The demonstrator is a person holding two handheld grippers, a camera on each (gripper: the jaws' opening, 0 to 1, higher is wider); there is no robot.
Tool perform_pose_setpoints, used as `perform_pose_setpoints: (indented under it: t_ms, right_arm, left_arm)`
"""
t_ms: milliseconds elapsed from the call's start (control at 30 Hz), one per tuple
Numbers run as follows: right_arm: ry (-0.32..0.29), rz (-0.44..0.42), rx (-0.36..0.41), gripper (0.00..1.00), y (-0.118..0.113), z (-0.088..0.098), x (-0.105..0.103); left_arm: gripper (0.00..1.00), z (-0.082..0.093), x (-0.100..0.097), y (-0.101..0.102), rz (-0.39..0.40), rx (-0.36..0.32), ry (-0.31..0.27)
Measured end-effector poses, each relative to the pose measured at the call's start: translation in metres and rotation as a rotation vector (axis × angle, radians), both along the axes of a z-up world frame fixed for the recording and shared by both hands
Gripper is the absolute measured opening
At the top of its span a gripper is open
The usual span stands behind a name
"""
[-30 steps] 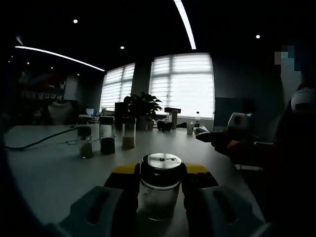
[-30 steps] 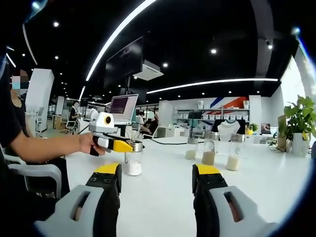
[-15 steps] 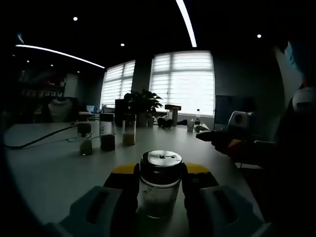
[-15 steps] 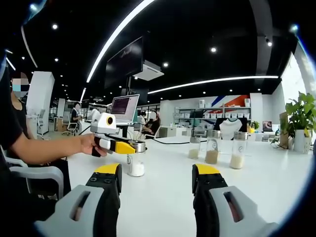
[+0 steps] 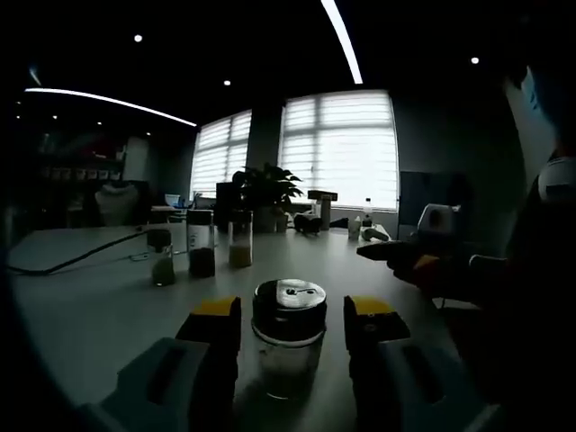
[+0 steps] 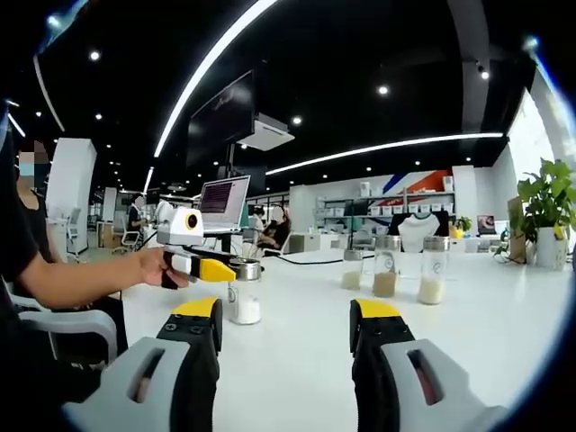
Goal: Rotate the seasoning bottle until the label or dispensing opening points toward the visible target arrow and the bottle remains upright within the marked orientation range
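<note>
A: Where is the seasoning bottle [image 5: 288,337] at this moment?

B: It stands upright on the white table [image 5: 99,306], between the two jaws of the left gripper [image 5: 293,317]. In the left gripper view its dark round lid is in the middle, and the glass body below holds some pale powder.

A: Does the left gripper hold it?

B: No. The jaws stand apart, and on each side a thin gap shows between the yellow tip and the lid. So the gripper is open around the bottle and does not touch it.

A: Is the bottle seen from the other side too?

B: Yes. In the right gripper view the same bottle [image 6: 243,297] is at the left, far from the camera, with white powder at the bottom. The left gripper [image 6: 220,269] is there at the lid, held by the person's hand [image 6: 157,267], and the forearm comes in from the left.

A: And the right gripper [image 6: 284,326]?

B: Its jaws are wide apart with nothing between them. It is well apart from the bottle, over a bare part of the table.

A: What else is on the table?

B: Three spice jars [image 6: 387,270] stand in a row, far and to the right of the bottle in the right gripper view. In the left gripper view the same jars [image 5: 200,255] are far and to the left. A dark cable [image 5: 63,261] lies beyond them. A potted plant [image 5: 265,193] is in front of the bright windows.

A: Can you see a target arrow?

B: I cannot tell; the table is too dark in the left gripper view.
</note>
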State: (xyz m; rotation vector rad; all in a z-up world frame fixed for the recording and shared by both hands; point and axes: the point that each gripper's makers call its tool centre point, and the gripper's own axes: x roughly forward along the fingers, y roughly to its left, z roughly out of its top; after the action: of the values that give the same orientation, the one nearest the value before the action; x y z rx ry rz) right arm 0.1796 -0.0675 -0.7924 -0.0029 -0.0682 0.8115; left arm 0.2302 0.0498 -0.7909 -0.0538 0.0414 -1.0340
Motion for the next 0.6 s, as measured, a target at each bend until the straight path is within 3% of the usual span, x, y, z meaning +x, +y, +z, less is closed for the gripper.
perform_pose_setpoints:
  t_ms: [100, 200, 300, 467, 600]
  right_arm:
    - [0.014, 0.009, 0.016, 0.60, 0.002, 0.001, 0.003]
    - [0.002, 0.003, -0.019, 0.61, 0.005, 0.000, 0.005]
    - [-0.013, 0.000, -0.049, 0.61, 0.008, 0.002, 0.008]
    - [-0.023, -0.015, -0.095, 0.63, 0.008, 0.003, 0.018]
    - [0.002, -0.001, -0.116, 0.68, 0.007, -0.001, 0.028]
  left_arm:
    - [0.59, 0.004, -0.002, 0.004, 0.074, 0.024, -0.039]
    - [0.69, 0.008, -0.009, 0.005, 0.154, 0.060, -0.081]
    - [0.72, 0.012, -0.019, 0.001, 0.164, 0.057, -0.099]
    - [0.84, 0.002, -0.018, 0.008, 0.253, 0.098, -0.063]
    - [0.90, -0.007, -0.029, 0.003, 0.243, 0.132, -0.057]
